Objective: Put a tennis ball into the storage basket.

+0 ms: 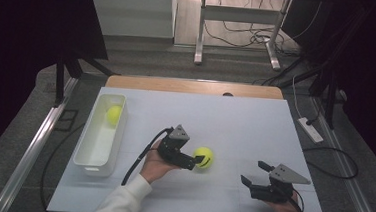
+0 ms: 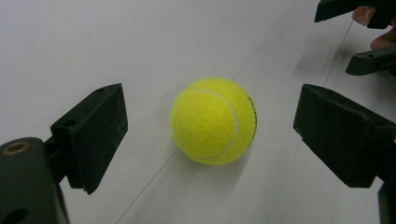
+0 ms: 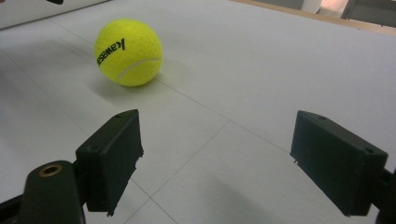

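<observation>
The tennis ball [image 2: 214, 121] lies on the white surface [image 1: 235, 119] between the 2 spread jaws of the left tool [image 1: 195, 161], touching neither; the tool is released. In the high view that tool covers the ball's near edge. The right tool [image 1: 255, 173], also released and grasping nothing, sits well apart, the ball ahead of its left jaw. Beyond the left tool, a white bin [image 1: 86, 154] holds a 2nd ball [image 1: 113, 114], partly hidden by the wall

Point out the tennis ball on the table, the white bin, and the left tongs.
tennis ball [image 2: 214, 120], left gripper view, middle of its felt.
white bin [image 1: 84, 160], high view, near rim.
left tongs [image 2: 210, 135], left gripper view, midway between fingertips.
</observation>
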The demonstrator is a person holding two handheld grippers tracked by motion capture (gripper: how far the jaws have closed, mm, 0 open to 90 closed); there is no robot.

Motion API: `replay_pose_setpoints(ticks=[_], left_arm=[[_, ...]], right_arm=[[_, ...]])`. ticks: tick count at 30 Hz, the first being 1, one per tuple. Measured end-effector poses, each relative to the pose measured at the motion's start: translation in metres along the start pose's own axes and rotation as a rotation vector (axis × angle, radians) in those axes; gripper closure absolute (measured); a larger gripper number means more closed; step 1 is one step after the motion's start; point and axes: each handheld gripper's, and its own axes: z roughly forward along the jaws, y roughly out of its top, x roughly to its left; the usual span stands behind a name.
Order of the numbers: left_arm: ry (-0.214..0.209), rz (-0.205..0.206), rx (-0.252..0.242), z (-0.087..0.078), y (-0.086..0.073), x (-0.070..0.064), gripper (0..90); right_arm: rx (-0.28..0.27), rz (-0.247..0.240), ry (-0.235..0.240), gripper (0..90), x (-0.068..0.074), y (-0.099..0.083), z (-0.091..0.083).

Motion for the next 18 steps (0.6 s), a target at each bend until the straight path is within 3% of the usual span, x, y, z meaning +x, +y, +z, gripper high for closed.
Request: replay_pose_setpoints(ticks=[18], left_arm=[[-0.028, -0.008, 0.058, 0.022, 0.000, -0.004, 9.7]], right_arm=[[0.002, -0.002, -0.001, 16.0, 0.000, 0.000, 0.000]])
